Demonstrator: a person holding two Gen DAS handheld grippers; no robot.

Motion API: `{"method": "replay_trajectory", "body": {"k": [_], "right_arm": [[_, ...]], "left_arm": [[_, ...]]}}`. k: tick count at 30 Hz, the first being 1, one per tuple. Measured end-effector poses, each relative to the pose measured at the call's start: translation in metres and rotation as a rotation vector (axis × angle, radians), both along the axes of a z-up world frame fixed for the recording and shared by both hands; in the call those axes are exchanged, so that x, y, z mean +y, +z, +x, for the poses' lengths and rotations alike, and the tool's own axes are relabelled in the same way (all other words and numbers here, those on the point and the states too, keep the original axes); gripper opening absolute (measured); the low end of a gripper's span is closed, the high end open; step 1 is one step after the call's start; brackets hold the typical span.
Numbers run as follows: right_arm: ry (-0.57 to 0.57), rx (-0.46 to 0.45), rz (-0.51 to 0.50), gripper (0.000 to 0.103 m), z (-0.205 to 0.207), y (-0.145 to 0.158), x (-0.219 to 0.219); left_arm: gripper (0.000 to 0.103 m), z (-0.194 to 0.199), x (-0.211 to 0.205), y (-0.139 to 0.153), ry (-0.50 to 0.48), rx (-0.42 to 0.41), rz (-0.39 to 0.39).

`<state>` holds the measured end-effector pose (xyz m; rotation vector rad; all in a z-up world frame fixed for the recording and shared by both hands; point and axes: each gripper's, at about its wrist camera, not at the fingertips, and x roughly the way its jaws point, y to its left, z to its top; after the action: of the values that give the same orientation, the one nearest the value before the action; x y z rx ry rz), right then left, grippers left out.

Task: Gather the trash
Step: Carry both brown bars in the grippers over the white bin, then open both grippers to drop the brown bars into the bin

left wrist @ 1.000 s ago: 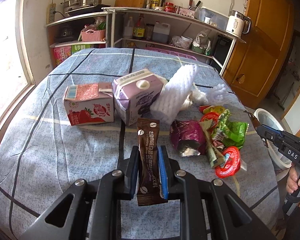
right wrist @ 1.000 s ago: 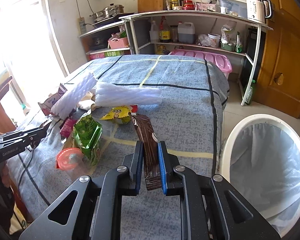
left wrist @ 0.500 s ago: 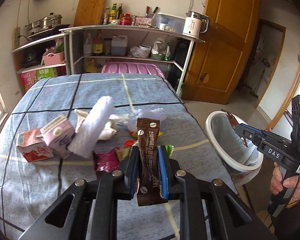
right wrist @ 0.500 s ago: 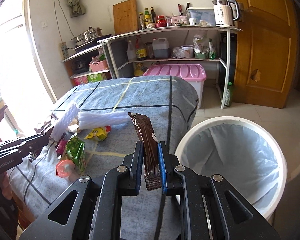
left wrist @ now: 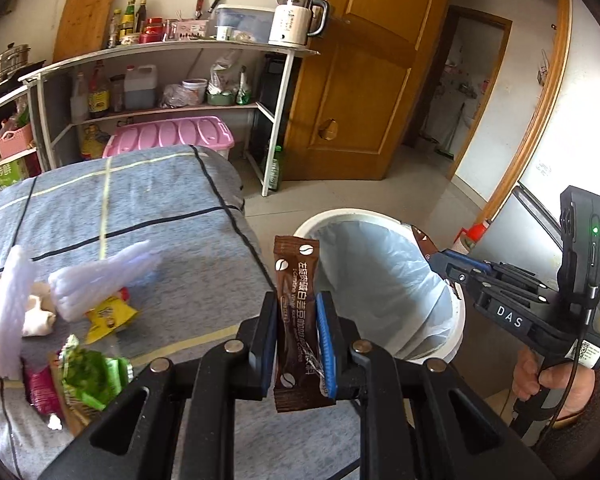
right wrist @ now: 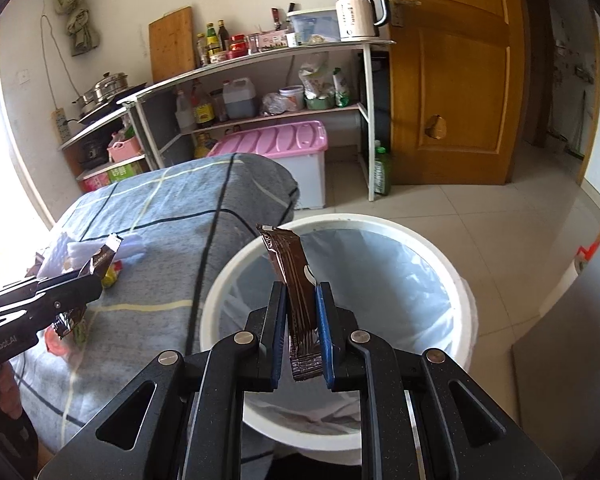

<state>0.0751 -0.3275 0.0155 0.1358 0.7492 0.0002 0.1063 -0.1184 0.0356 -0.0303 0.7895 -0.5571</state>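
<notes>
**Both Grippers Carry Sachets at the Bin**

Since the earlier frames, both views have swung away from the litter pile toward the white bin, which now fills the lower centre of the right wrist view.

The left gripper [left wrist: 297, 334] has its jaws closed on an upright brown coffee sachet [left wrist: 298, 312], printed face toward the camera. Its top edge stands in front of the bin's near rim. The white bin [left wrist: 342, 220], lined with a pale blue bag, sits at centre right of the left view, on the tiled floor beside the worktop [left wrist: 148, 216].

The right gripper [right wrist: 298, 334] has its jaws closed on a second brown sachet [right wrist: 294, 280], which tilts left at its top and hangs over the mouth of the bin [right wrist: 466, 320].

Remaining litter lies at the lower left of the left view: white foam netting [left wrist: 100, 280], a yellow wrapper [left wrist: 110, 314] and a green wrapper [left wrist: 88, 376], all on the blue checked cloth.
</notes>
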Motion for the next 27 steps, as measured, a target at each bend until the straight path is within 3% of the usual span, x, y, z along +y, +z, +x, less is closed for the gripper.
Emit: {"method": "replay_trajectory", "body": {"k": [9,18,21,23,27], "right_arm": [[-0.067,0.085,-0.019,0.016,0.016,-0.027,-0.033],[-0.101,0.135,-0.03,0.017,0.03,-0.046,-0.046],[-0.11,0.142,-0.043,0.02,0.031,-0.049,-0.046],[-0.113,0.147,-0.039,0.031,0.031,-0.051,-0.048],[-0.122,0.143,-0.03,0.036,0.029,-0.05,-0.049]], "left_arm": [[0.02,0.015,-0.059,-0.024,-0.077,0.063,0.024],[0.021,0.025,-0.089,-0.046,-0.104,0.139,0.055],[0.032,0.028,-0.092,-0.053,-0.096,0.148,0.08],[0.041,0.031,-0.09,-0.056,-0.089,0.167,0.072],[0.044,0.03,-0.085,-0.055,-0.082,0.162,0.071]]}}
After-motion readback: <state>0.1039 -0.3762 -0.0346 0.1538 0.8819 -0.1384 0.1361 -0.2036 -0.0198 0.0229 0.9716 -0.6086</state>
